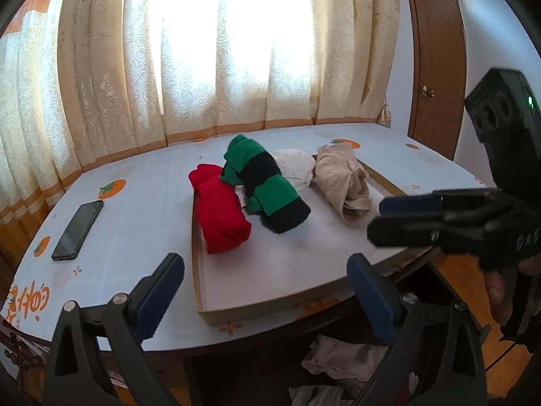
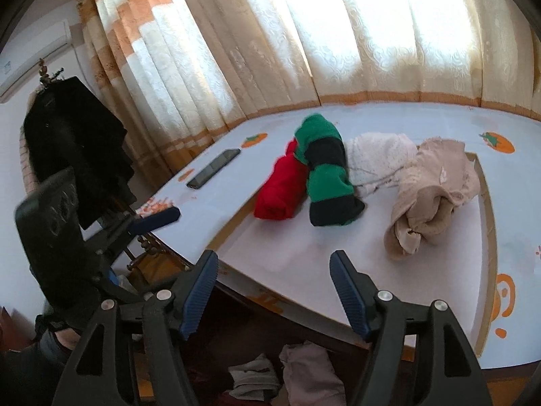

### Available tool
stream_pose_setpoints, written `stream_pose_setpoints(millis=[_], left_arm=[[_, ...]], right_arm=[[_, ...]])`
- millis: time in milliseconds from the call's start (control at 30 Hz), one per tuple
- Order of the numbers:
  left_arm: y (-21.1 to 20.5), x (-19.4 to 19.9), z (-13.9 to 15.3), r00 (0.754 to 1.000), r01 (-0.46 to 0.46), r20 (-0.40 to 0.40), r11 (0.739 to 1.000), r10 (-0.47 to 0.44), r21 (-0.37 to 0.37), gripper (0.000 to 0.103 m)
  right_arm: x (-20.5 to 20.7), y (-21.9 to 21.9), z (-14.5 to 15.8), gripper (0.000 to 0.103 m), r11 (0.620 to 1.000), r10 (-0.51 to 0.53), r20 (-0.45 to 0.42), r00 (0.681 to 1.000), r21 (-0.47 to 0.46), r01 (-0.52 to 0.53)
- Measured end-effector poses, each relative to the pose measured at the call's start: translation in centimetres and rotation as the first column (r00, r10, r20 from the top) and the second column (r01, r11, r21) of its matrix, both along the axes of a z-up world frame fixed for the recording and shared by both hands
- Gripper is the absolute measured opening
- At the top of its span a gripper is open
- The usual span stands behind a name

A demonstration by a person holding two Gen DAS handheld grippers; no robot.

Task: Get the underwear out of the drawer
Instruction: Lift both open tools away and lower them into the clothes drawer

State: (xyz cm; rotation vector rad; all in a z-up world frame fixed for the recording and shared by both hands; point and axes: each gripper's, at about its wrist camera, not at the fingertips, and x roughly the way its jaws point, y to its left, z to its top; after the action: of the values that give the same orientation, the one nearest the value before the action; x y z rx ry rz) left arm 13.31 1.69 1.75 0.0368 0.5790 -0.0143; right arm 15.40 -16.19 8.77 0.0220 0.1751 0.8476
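Red, green-and-black, white and beige rolls of underwear lie on a shallow cardboard tray [image 1: 199,270] set on a white table [image 1: 135,216] printed with orange fruit. The red roll [image 1: 221,215] sits at the tray's left edge, partly overhanging it, touching the striped roll [image 1: 270,193] beside it. Behind the striped roll lies the white bundle [image 1: 294,165], and to its right the beige bundle [image 1: 345,182], loosely knotted, near the tray's far right corner. A dark phone [image 1: 77,230] lies flat on the table, well apart from the tray on its left. Patterned cream curtains [image 1: 219,50] hang behind the table, bright with daylight. Below the table's near edge, more crumpled pale clothes [image 1: 341,358] lie in a dark space; whether that is the drawer cannot be told. The left gripper [image 1: 267,291] hangs at the table's near edge with its jaws spread wide and nothing between them. The right gripper [image 2: 274,291] is also at the near edge, jaws apart and empty, pointing toward the tray. Each gripper shows in the other's view, at the side, and neither touches any clothing.
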Motion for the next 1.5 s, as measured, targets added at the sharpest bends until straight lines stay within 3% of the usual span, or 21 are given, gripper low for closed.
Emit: stream_pose_setpoints(millis=[367, 633, 1133, 1500], left_arm=[[-0.7, -1.7, -0.7, 1.0, 0.0, -0.016, 1.0, 0.0, 0.003, 0.099], [-1.1, -2.9, -1.2, 1.0, 0.007, -0.027, 1.0, -0.007, -0.007, 0.1], [-1.9, -5.1, -2.0, 0.999, 0.018, -0.039, 0.999, -0.02, -0.047, 0.101], [-1.7, -6.3, -6.1, 0.991, -0.008, -0.131, 1.0, 0.004, -0.028, 0.101]], right_arm=[[-3.9, -1.4, 1.5, 0.071, 0.997, 0.026, 0.07, 0.997, 0.069, -0.031], [-6.9, -1.8, 0.6, 0.071, 0.997, 0.057, 0.106, 0.993, 0.048, -0.062], [-8.2, -3.4, -4.5, 0.072, 0.999, 0.046, 0.067, 0.997, -0.007, -0.046], [-5.1, -5.7, -10.0, 0.073, 0.992, -0.104, 0.0, 0.995, -0.066, 0.103]])
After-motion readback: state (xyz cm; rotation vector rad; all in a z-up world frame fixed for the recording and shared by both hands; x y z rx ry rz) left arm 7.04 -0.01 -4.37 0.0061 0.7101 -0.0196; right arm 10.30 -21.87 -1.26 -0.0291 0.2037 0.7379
